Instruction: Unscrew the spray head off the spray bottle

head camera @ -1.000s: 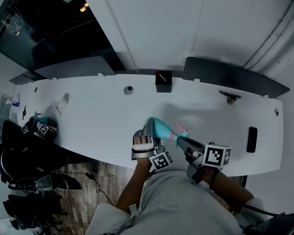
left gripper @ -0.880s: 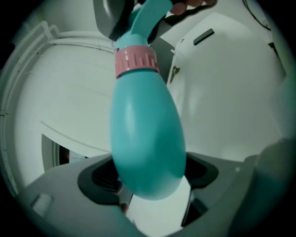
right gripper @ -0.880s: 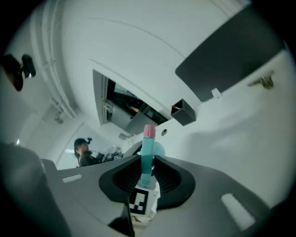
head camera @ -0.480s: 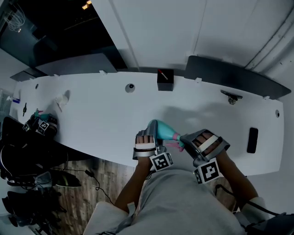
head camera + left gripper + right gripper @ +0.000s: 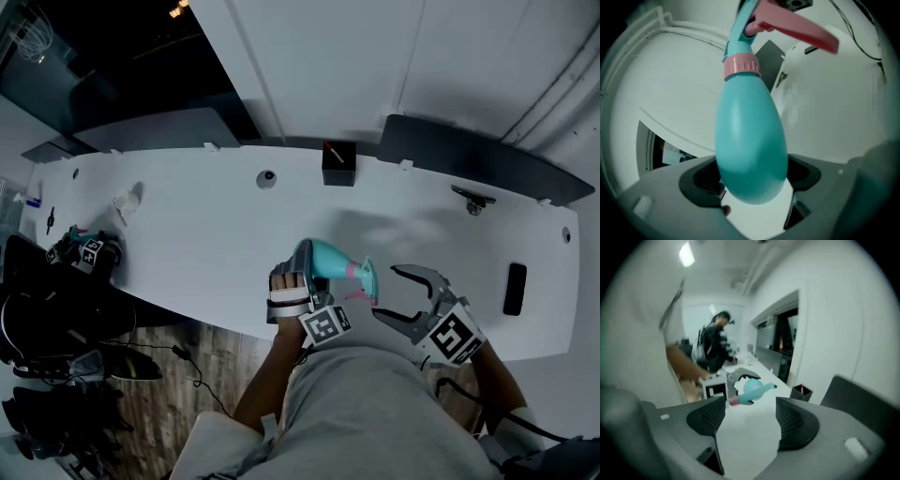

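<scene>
The right gripper (image 5: 386,292) has just opened off the pink-collared spray head (image 5: 364,274), now empty; the left gripper (image 5: 302,272) clamps the smooth bulbous teal plastic bottle (image 5: 328,258).

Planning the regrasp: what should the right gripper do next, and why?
Probably bring the right gripper onto the spray head and close. Its jaws have just opened and are empty, while the left gripper clamps the bottle, head attached.
</scene>
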The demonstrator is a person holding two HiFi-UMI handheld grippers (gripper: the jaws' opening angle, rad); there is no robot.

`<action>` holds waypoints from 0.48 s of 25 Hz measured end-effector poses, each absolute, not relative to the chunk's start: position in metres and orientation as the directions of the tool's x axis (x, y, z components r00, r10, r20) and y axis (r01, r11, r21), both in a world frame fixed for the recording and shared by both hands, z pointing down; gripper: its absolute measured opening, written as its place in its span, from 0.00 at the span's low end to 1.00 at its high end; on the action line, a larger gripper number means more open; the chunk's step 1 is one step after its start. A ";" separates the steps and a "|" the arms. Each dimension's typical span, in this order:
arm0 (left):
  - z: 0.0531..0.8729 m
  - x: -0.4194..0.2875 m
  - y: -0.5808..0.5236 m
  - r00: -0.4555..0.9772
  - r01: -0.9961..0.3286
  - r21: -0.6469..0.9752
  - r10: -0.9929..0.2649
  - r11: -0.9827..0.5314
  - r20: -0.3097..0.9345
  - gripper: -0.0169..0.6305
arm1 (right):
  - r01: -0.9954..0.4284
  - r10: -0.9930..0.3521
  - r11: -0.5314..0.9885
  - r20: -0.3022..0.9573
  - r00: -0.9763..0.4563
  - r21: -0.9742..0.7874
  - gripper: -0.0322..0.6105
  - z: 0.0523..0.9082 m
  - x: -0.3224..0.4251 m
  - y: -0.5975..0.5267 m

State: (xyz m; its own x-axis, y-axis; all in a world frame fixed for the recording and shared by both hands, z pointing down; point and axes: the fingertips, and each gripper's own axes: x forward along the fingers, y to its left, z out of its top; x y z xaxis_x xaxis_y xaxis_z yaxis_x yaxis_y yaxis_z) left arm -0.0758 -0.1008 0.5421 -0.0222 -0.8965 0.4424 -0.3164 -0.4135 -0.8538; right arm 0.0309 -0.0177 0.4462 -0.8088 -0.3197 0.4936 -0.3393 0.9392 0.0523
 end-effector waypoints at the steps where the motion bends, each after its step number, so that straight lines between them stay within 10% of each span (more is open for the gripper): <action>1: 0.541 -0.078 -0.102 -0.025 -0.315 -0.856 -0.898 -0.409 0.439 0.66 | -0.377 -0.278 0.912 0.438 -0.855 -0.158 0.60 0.440 0.033 -0.016; 4: 0.538 -0.078 -0.103 -0.021 -0.308 -0.861 -0.902 -0.405 0.432 0.66 | -0.388 -0.262 0.802 0.317 -0.912 -0.454 0.64 0.426 0.035 -0.020; 9: 0.540 -0.066 -0.097 0.008 -0.285 -0.862 -0.900 -0.419 0.435 0.66 | -0.412 -0.367 0.911 0.523 -0.770 0.033 0.63 0.451 0.024 -0.035; 12: 0.543 -0.064 -0.093 0.009 -0.273 -0.861 -0.896 -0.430 0.444 0.66 | -0.264 -0.459 0.884 0.605 -0.651 0.386 0.27 0.464 0.020 -0.040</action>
